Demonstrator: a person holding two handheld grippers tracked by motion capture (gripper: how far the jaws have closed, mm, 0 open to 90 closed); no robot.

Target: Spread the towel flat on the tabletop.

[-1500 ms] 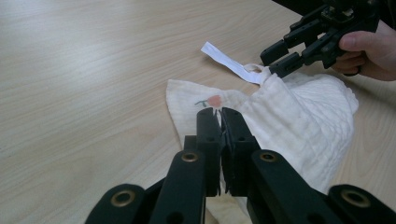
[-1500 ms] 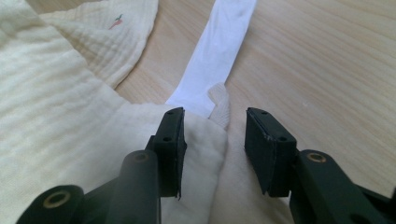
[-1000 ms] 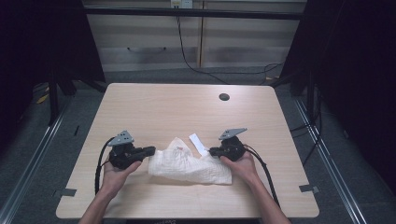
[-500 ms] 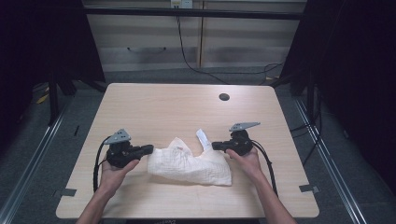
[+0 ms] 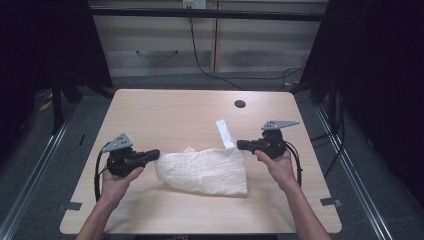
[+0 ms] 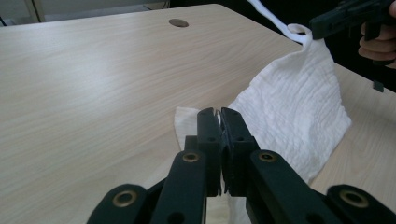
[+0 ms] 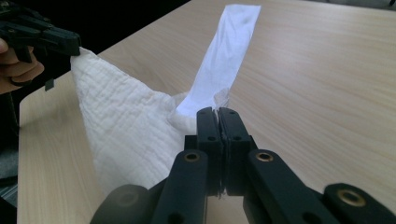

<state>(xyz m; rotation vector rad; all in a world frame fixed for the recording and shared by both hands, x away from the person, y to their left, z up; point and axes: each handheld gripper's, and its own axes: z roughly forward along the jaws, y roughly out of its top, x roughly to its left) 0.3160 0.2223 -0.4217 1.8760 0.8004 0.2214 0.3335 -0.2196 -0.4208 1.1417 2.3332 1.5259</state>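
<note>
On the wooden table (image 5: 165, 115), the left gripper (image 5: 154, 154) and right gripper (image 5: 241, 145) each pinch a corner of the white cloth (image 5: 205, 170).

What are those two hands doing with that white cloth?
A person holds a black tool in each hand. The left tool is pinched shut on one corner of a white cloth, and the right tool is pinched shut on the opposite corner, next to a smooth white strip that sticks up from the cloth. The pinched corners are lifted, so the cloth hangs between the tools with its lower edge on the wooden table.
</note>
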